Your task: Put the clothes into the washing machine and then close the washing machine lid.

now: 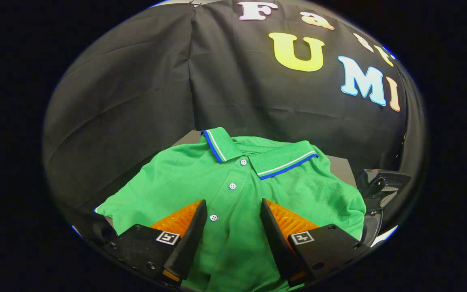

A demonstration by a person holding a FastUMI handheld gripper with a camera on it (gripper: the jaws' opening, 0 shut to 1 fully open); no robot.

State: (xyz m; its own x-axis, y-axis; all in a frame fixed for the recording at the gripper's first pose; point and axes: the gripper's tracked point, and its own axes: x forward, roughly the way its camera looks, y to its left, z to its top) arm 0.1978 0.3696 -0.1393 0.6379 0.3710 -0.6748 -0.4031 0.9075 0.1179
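Note:
A green polo shirt (233,190) lies spread flat on a dark table, its striped collar (258,154) pointing away from me and its white buttons running down the placket between my fingers. My gripper (233,209) hangs just above the shirt's chest with its fingers wide apart, one on each side of the button line. Nothing is held between them. A dark machine part (379,186) shows past the shirt's right sleeve; what it is I cannot tell.
The grey tabletop (341,166) peeks out behind the shirt's shoulders. Black cloth (136,101) walls the booth closely behind and to the left of the table.

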